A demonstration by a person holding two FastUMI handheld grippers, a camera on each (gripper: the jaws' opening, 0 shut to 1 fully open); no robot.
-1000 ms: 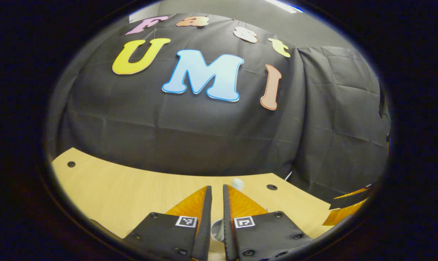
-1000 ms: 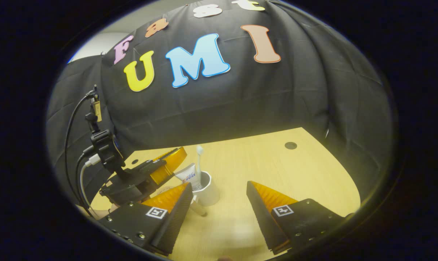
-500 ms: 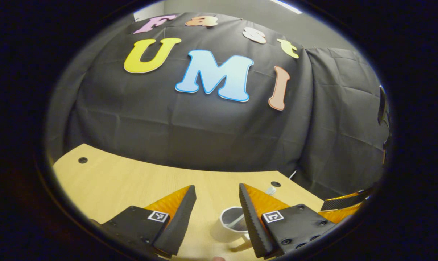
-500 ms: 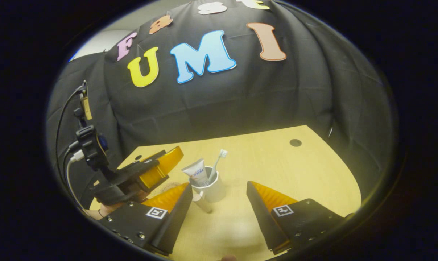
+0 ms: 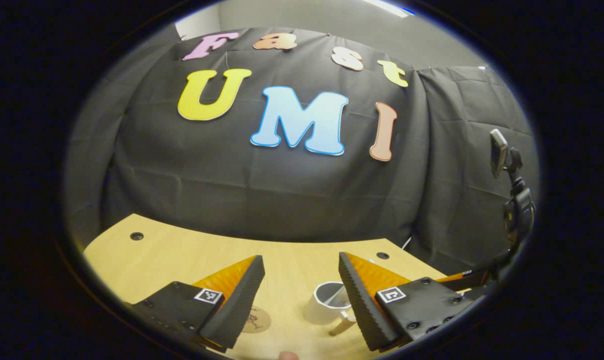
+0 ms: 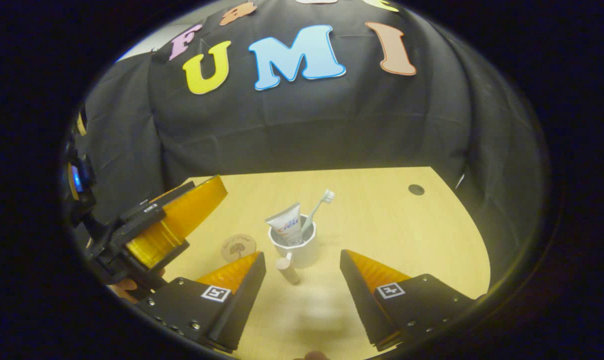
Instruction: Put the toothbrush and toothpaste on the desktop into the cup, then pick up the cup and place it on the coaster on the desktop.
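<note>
Toothbrush [image 6: 317, 212] and toothpaste tube [image 6: 287, 227] upright in white cup [image 6: 294, 250], coaster [image 6: 238, 247] just left, both grippers [image 6: 302, 280] [image 5: 299, 285] spread apart, empty, presumably lining up for handle [image 6: 287, 270].

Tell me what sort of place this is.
Likely a staged recording booth: black cloth wall behind a light wooden desktop, where a white cup with toothbrush and toothpaste stands beside a coaster.

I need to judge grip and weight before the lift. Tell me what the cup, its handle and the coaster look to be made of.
Cup: white and smooth with a faint sheen, probably glazed ceramic, possibly plastic.
Handle: a tan, matte peg, wood or bamboo by its look.
Coaster: a thin, light brown, matte disc with a dark printed motif, likely wood or cork.
</note>
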